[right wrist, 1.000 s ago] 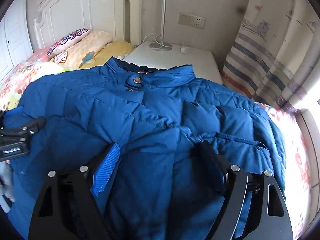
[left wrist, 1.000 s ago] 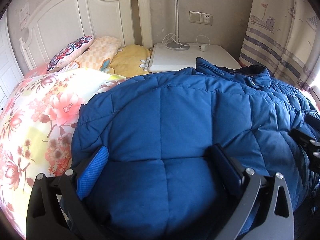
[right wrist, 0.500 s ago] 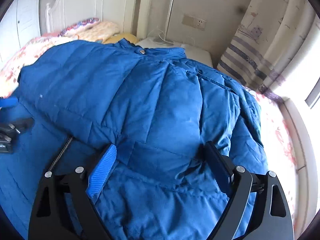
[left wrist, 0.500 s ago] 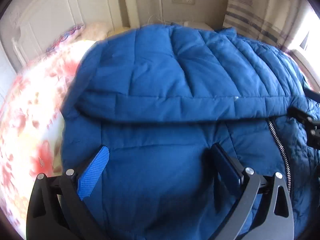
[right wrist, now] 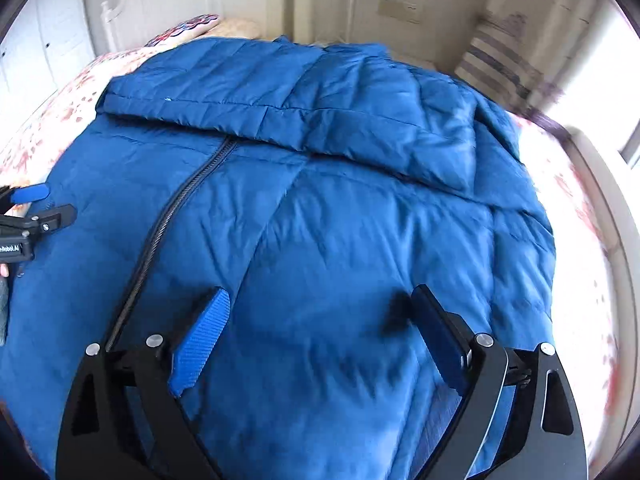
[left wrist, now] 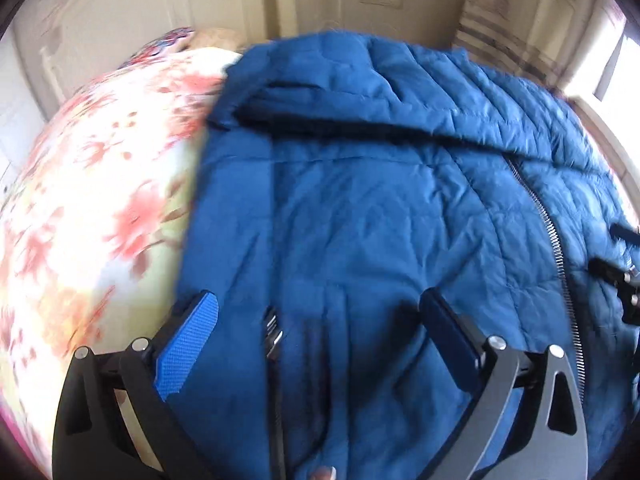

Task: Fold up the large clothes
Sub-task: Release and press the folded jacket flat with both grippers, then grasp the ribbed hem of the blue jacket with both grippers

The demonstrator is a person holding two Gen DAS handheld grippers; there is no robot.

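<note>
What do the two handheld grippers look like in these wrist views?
Both look alike. The left gripper and right gripper each have black angular finger frames with triangular cut-outs and silver round bolts, plus bright blue textured pads on the fingers. In the right wrist view, the left gripper's body carries a white-lettered label, partly cut off.

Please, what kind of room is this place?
Most likely a bedroom. A blue padded jacket lies on a bed with a floral cover, pillows rest against a white headboard, and a striped curtain hangs nearby.
</note>
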